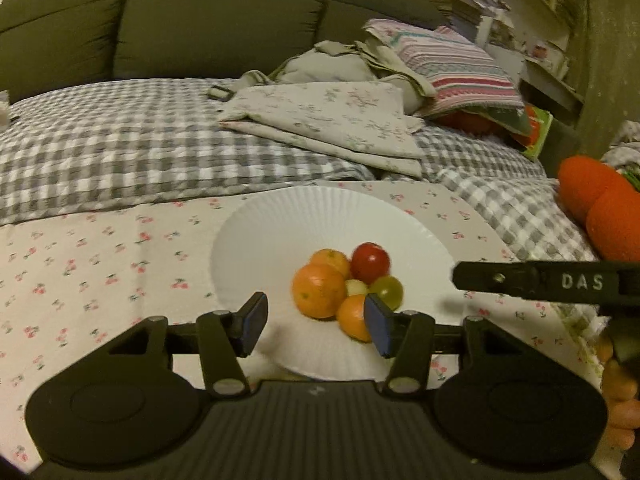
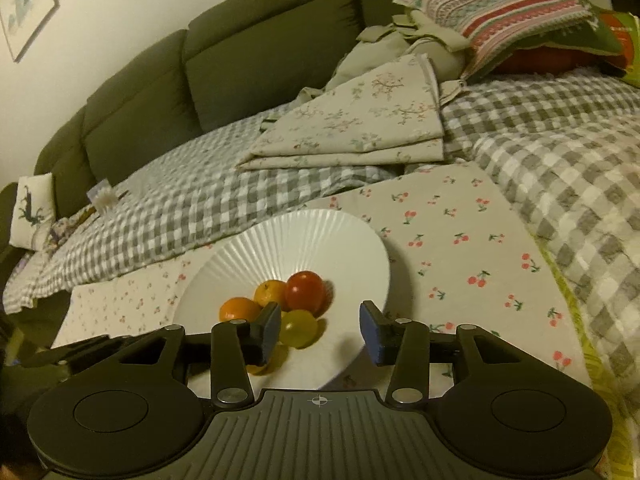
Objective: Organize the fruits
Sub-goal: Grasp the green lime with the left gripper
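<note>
A white ribbed plate [image 1: 280,224] [image 2: 288,240] rests on a cherry-print cloth [image 1: 100,264] and holds a small pile of fruit. In the pile are oranges [image 1: 318,294] [image 2: 239,309], a red tomato [image 1: 370,262] [image 2: 306,290] and a green fruit [image 1: 386,290] [image 2: 298,328]. My left gripper [image 1: 316,326] is open at the plate's near rim, the fruit just beyond its pads and untouched. My right gripper [image 2: 320,332] is open too, over the plate's near right side, its left pad [image 2: 270,330] in front of the fruit. One right finger [image 1: 540,280] reaches in from the right.
Behind the cloth lies a grey checked bedspread [image 1: 120,144] with folded floral linen [image 1: 332,120], a striped pillow [image 1: 452,64] and a green padded headboard [image 1: 200,28]. An orange plush object [image 1: 600,208] sits at the right. A person's fingers [image 1: 620,400] show at the right edge.
</note>
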`<state>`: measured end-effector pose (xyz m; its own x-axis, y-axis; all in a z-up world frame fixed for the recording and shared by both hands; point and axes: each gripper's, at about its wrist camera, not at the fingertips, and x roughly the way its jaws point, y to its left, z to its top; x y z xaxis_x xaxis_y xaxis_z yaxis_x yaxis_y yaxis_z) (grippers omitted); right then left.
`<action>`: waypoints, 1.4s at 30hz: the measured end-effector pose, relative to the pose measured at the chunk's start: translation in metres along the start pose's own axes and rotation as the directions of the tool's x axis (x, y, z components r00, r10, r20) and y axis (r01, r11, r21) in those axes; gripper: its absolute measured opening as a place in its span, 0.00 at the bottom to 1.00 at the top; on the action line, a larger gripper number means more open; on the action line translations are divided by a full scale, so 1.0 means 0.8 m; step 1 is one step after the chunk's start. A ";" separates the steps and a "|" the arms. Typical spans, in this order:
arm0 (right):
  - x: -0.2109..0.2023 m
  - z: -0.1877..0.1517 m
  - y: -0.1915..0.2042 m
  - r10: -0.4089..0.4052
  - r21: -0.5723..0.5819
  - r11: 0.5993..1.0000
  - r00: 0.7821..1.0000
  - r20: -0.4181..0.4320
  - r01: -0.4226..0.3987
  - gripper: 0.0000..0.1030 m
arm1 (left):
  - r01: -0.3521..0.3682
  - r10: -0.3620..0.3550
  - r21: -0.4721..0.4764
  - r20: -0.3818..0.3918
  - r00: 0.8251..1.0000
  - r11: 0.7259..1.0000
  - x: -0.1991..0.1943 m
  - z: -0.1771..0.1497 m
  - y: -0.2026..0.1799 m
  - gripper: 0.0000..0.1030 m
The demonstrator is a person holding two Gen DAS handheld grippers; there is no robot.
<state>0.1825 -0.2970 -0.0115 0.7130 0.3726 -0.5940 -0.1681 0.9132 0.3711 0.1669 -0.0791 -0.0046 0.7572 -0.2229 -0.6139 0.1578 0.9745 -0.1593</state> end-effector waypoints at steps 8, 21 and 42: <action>-0.023 -0.009 0.013 -0.011 -0.032 0.999 1.000 0.008 0.012 0.53 | -0.108 0.107 -0.009 -0.066 0.992 0.994 -0.029 -0.014 0.014 0.61; -0.068 -0.042 0.063 0.006 -0.122 0.993 1.000 -0.019 -0.008 0.72 | -0.140 0.133 -0.066 -0.094 0.987 0.988 -0.090 -0.059 0.039 0.67; -0.084 -0.088 0.076 -0.022 -0.070 0.997 0.995 -0.101 0.015 0.73 | -0.066 0.068 0.016 -0.172 0.983 0.998 -0.078 -0.109 0.014 0.52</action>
<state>0.0767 -0.2547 0.0009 0.6438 0.3673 -0.6713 -0.2046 0.9280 0.3114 0.0662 -0.0567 -0.0351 0.6458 -0.1572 -0.7471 0.1175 0.9874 -0.1062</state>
